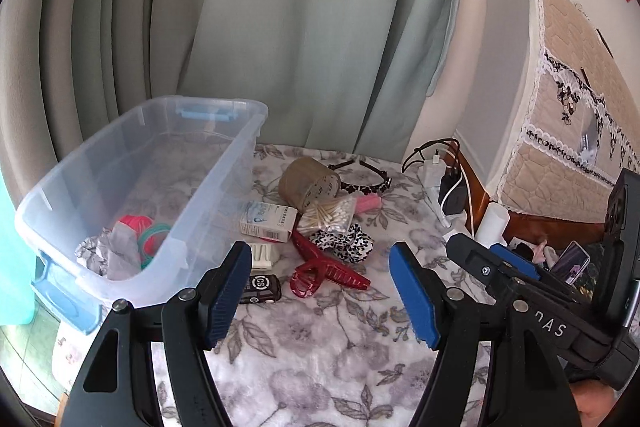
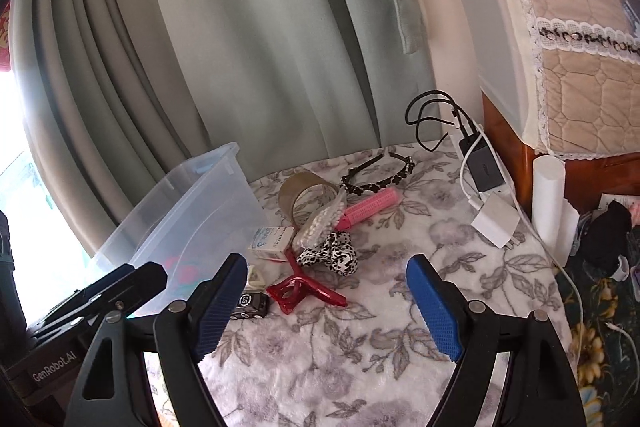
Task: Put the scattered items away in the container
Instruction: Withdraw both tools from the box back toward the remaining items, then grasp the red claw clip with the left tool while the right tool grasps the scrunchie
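Between the blue pads of the left tool (image 1: 322, 293), spread wide and holding nothing, sits the red hair clip (image 1: 326, 273), so I'd grab that next. Right tool (image 2: 326, 307) is wide and empty too. Pinch the clip across its narrow body, lift, and carry it left over the bin (image 1: 224, 163) wall. Watch the little toy car (image 1: 260, 289) and the spotted scrunchie (image 1: 346, 243) touching the clip, they could drag along. Charger cables (image 2: 472, 163) sit well off.

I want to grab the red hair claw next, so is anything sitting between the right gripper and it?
Nothing visible. The right gripper is open, and only bare floral cloth lies between its fingers and the red hair claw. The toy car sits just left of the claw.
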The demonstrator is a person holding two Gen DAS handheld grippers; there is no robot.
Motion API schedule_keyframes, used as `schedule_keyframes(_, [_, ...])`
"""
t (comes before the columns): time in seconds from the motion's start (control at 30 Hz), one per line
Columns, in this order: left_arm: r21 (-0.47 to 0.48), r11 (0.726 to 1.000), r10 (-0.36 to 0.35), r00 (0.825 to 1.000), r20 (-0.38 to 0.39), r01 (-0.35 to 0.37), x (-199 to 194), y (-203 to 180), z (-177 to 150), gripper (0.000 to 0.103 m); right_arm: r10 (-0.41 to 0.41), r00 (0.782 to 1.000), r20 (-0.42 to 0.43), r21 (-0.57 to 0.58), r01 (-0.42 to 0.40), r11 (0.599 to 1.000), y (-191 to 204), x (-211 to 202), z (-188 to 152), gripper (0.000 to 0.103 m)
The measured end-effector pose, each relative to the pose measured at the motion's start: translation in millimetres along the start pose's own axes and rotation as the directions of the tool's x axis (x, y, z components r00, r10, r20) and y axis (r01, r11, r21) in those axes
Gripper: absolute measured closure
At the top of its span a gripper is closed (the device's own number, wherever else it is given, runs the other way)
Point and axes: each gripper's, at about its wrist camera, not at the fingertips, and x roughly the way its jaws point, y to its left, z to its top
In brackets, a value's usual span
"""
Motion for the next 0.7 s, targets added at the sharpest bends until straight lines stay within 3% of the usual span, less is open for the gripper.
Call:
schedule_keyframes(0.23, [-0.023, 1.0, -0.022, 0.995, -0.098, 0.02, 33.9, -2.2, -20.6, 0.031, 0.003, 0.989, -0.146, 0.006, -0.002, 1.0, -16.4, 25.6, -9.7, 0.016])
schedule_keyframes(0.37, [0.041, 0.998, 0.042, 0.994, -0.102, -0.038, 44.8, -7.2, -28.6, 0.031, -0.01, 0.981, -0.196, 0.002, 0.011, 1.0, -20.8, 39.2, -17.6, 0.016])
schedule_keyframes(0.5, [0.121, 0.99, 0.09, 0.988, -0.127, -0.074, 58.3, -11.9, -35.2, 0.031, 0.015, 0.977, -0.214, 0.013, -0.012, 1.0, -26.1, 47.0, -23.0, 0.016])
schedule_keyframes(0.7, [0.192, 0.979, 0.094, 0.983, -0.155, -0.063, 80.7, -18.2, -37.9, 0.031, 0.001, 0.975, -0.222, -0.045, -0.011, 0.999, -22.5, 61.1, -21.5, 0.018])
